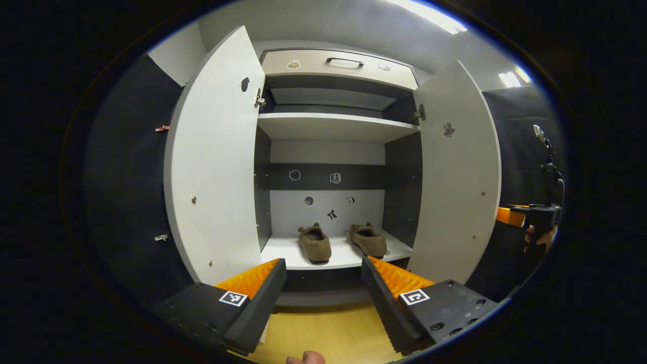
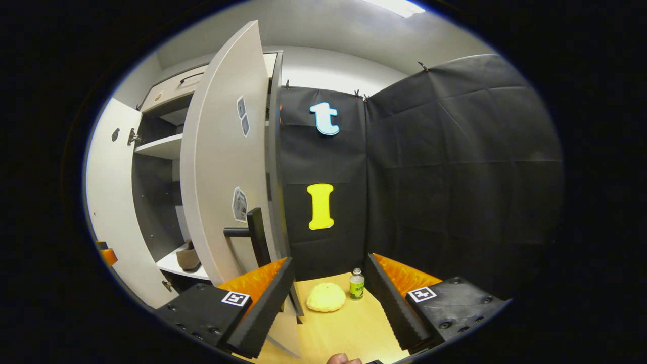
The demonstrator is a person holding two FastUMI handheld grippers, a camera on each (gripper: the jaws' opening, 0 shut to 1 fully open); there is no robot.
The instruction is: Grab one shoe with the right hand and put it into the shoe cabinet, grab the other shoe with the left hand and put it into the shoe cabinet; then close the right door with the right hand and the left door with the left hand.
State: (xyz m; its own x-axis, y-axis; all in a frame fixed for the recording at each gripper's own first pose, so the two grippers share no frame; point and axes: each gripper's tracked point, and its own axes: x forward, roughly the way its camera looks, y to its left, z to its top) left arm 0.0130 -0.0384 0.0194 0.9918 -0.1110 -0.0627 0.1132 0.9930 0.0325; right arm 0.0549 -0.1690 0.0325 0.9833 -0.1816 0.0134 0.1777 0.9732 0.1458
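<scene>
Two brown shoes, one to the left (image 1: 315, 243) and one to the right (image 1: 369, 239), stand side by side on the bottom shelf (image 1: 343, 257) of the white shoe cabinet. Both doors stand wide: the left door (image 1: 212, 162) and the right door (image 1: 457, 172). My left gripper (image 1: 323, 285) is open in front of the cabinet, facing the shoes, with nothing between its fingers. My right gripper (image 2: 328, 298) is open beside the outer face of the right door (image 2: 222, 172), close to its black handle (image 2: 251, 232). One shoe (image 2: 188, 257) shows past the door's edge. A hand holds the right gripper (image 1: 536, 215) at the far right of the left gripper view.
A yellow rounded lump (image 2: 326, 297) and a small green bottle (image 2: 357, 284) sit on the wooden floor (image 2: 349, 328) by the black cloth wall. Above the shoes are an upper shelf (image 1: 333, 126) and a drawer with a black handle (image 1: 344, 61).
</scene>
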